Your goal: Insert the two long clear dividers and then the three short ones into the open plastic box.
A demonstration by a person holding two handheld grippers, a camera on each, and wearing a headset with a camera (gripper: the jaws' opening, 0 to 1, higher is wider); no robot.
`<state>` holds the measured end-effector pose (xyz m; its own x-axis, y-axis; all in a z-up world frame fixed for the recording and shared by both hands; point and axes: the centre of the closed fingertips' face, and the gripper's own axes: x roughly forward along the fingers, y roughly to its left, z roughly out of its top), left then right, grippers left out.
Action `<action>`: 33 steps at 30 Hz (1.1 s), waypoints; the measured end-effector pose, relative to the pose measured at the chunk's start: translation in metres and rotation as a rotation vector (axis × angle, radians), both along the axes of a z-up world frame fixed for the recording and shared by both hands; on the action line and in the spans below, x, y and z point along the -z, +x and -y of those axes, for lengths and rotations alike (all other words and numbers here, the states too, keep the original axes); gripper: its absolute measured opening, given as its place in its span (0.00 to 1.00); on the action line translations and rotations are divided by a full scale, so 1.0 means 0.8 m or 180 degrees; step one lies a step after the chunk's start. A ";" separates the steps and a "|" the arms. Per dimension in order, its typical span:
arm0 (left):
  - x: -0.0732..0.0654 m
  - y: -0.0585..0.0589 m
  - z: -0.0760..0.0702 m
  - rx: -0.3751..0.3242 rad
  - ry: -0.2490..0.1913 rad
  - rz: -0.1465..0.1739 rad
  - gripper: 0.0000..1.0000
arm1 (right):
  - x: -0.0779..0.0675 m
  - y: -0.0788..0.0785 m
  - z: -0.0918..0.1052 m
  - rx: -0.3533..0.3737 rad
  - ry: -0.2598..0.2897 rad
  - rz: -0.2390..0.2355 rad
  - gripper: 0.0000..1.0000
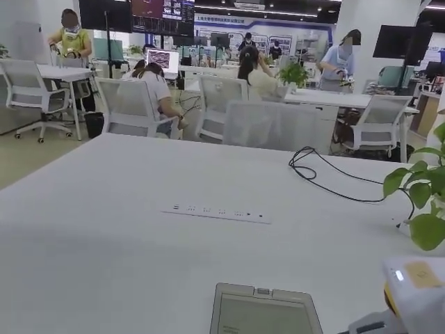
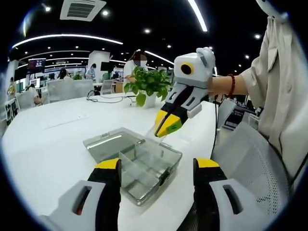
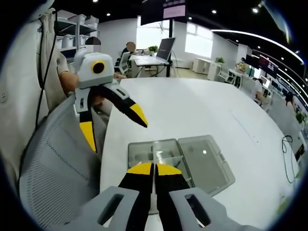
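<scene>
Clear plastic, the open box (image 2: 144, 168) sits at the near edge of the white table (image 2: 53, 139), its lid (image 2: 107, 141) folded flat on the side away from the person. Clear partitions (image 2: 137, 161) already stand inside it. Left tongs (image 2: 157, 164) hover just short of the box, spread wide and holding nothing. Right tongs (image 2: 166, 126) hang just above the box with their tips pressed together. Whether anything is pinched there, I can't tell.
</scene>
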<state>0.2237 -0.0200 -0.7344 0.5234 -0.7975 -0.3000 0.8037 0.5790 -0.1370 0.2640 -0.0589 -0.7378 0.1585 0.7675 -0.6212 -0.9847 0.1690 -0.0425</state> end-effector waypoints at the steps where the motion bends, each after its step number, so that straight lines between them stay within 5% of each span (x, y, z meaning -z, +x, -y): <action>1: 0.000 0.000 0.000 -0.0010 -0.0004 -0.0006 0.62 | 0.002 0.001 0.001 0.0012 -0.0016 -0.0013 0.02; 14: 0.005 0.005 -0.006 -0.0119 0.0005 -0.0060 0.73 | 0.017 0.013 0.011 0.0154 -0.0133 -0.0081 0.02; 33: 0.008 0.007 -0.006 -0.0138 0.0034 -0.0066 0.75 | 0.034 0.016 0.015 0.0190 -0.0179 -0.0194 0.02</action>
<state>0.2294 -0.0151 -0.7408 0.5509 -0.7709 -0.3196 0.7749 0.6147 -0.1470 0.2769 -0.0710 -0.7647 0.1636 0.7215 -0.6728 -0.9740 0.2266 0.0061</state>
